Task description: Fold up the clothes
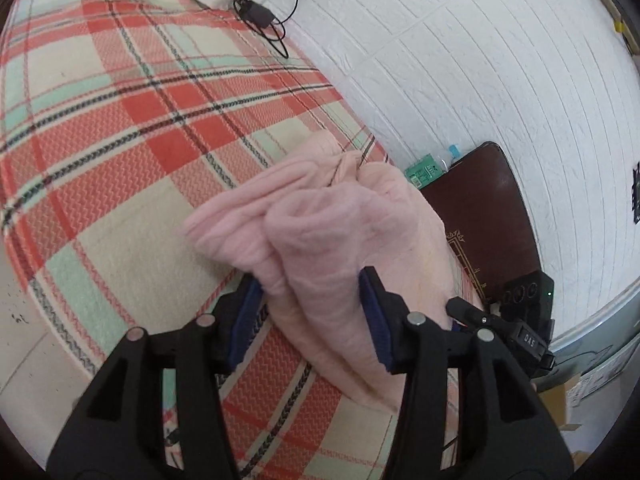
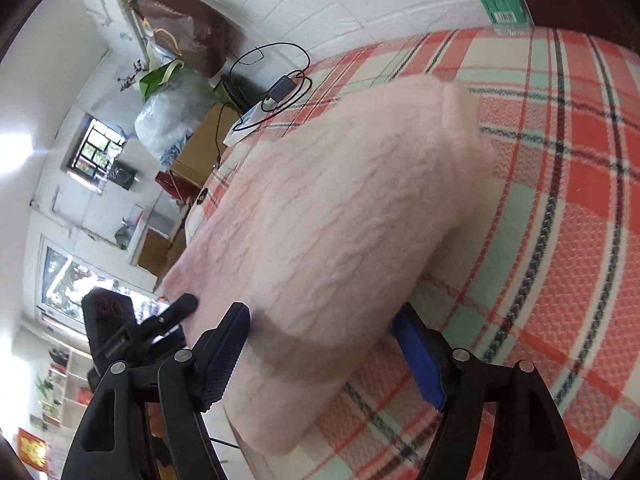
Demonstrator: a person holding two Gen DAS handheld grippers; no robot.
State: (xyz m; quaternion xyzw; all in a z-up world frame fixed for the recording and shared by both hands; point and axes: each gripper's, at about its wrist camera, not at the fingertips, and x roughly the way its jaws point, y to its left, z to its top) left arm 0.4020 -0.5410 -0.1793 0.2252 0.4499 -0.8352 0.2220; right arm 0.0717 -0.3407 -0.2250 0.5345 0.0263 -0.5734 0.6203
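A fluffy pink garment [image 1: 340, 216] lies folded into a thick bundle on the plaid bed cover [image 1: 120, 120], near the bed's wall-side edge. My left gripper [image 1: 310, 312] straddles its near end, blue pads on either side of the cloth with the jaws apart, so it is open. In the right wrist view the same pink garment [image 2: 340, 200] fills the middle on the plaid cover [image 2: 560, 200]. My right gripper [image 2: 320, 344] stands open around its near edge, with a gap at the right pad. The black housing of the other hand's tool [image 1: 524, 320] shows beside the bundle.
A white brick-pattern wall [image 1: 480, 60] runs along the bed. A dark brown board [image 1: 488, 216] and a green packet [image 1: 420, 172] sit in the gap beside it. A black charger with looped cable [image 1: 256, 12] lies at the far end. Bags [image 2: 184, 28] and a cardboard box [image 2: 204, 144] stand beyond.
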